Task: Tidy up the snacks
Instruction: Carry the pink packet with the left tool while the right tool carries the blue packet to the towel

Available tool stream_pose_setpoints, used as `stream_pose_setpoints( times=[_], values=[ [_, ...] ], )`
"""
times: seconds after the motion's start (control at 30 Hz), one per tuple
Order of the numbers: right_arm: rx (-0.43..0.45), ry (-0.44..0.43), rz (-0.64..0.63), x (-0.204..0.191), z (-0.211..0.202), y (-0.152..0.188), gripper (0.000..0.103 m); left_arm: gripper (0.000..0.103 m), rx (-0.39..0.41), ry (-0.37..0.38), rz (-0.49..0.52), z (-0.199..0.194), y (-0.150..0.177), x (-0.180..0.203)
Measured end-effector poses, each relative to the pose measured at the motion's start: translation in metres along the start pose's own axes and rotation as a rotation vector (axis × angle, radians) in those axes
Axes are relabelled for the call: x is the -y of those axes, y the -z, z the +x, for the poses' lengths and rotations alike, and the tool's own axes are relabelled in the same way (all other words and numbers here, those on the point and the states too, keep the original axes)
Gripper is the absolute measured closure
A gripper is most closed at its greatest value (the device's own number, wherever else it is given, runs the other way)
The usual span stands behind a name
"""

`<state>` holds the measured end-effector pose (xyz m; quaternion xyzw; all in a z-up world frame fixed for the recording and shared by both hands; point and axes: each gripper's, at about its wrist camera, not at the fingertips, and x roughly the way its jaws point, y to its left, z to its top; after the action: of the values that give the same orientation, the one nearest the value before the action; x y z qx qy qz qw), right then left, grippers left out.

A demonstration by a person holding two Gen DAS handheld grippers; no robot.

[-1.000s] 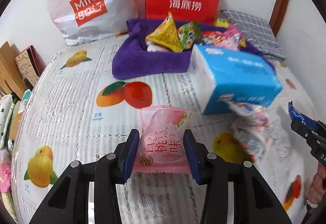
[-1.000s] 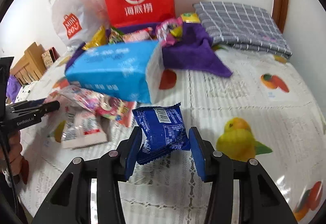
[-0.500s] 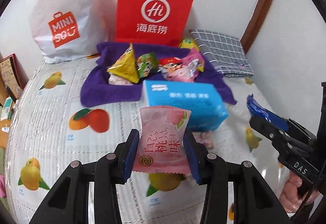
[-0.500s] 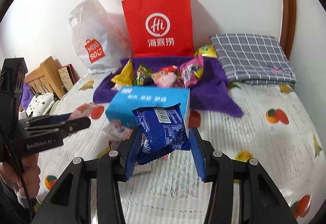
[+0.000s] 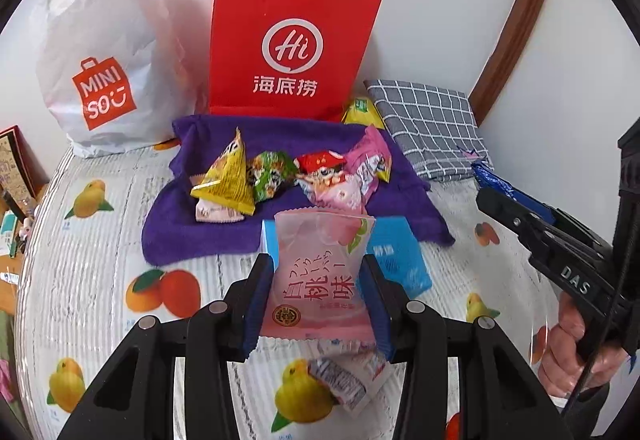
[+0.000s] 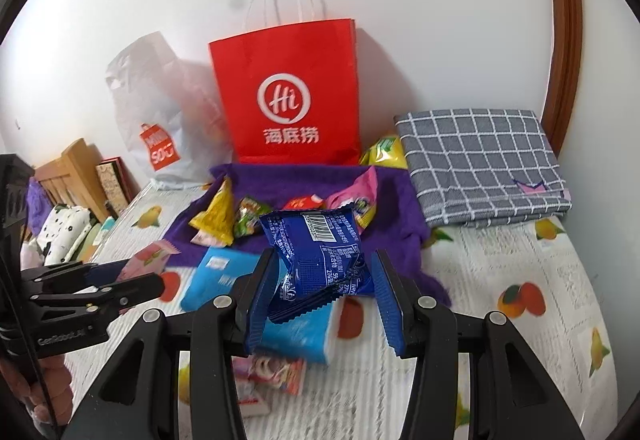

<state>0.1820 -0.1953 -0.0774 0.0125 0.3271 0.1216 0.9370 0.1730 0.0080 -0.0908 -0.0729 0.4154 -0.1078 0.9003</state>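
Snacks in both grippers right now: my left gripper [image 5: 318, 304] is clamped on a pink peach-flavour packet [image 5: 320, 272], pads pressing both sides, and my right gripper [image 6: 320, 288] is clamped on a blue foil snack packet [image 6: 320, 256], barcode facing up. Both packets hang clear of the fruit-print bedspread [image 5: 100, 240], above the blue tissue pack [image 6: 296, 328] that lies in front of me.

I judge this as the carry step: two items picked, neither yet delivered. The likely target is the purple towel [image 5: 192, 224] just beyond the tissue pack, where a small heap already sits: a yellow triangular packet [image 5: 228, 176], a green one [image 5: 272, 176], a red one [image 5: 320, 164] and a pink wrapper [image 5: 368, 160]. The red paper bag [image 5: 292, 48] stands upright behind the towel, against the wall, with a white Miniso bag [image 5: 100, 60] to its left and a folded grey checked cloth [image 6: 480, 164] to its right. Whether the packets belong on the towel or in the red bag, I cannot tell.

Next I need to bring both grippers forward over the tissue pack without clipping it, keep them apart, and only then let go. More loose packets [image 5: 344, 384] lie on the bedspread beneath my left gripper, so further trips look necessary.
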Motion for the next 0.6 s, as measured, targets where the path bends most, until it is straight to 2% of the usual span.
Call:
stream_pose_setpoints(
  times=[0.1, 0.33, 0.6],
  values=[
    [-0.004, -0.002, 0.016, 0.009, 0.011, -0.01, 0.056, 0.061, 0.003, 0.005, -0.004, 0.004, -0.012, -0.002],
    [-0.019, 0.04, 0.032, 0.035, 0.044, -0.029, 0.056, 0.061, 0.016, -0.035, -0.029, 0.021, -0.036, -0.017],
    [-0.099, 0.08, 0.069, 0.066, 0.099, -0.028, 0.056, 0.061, -0.034, -0.077, -0.055, 0.067, -0.051, -0.03]
  ],
)
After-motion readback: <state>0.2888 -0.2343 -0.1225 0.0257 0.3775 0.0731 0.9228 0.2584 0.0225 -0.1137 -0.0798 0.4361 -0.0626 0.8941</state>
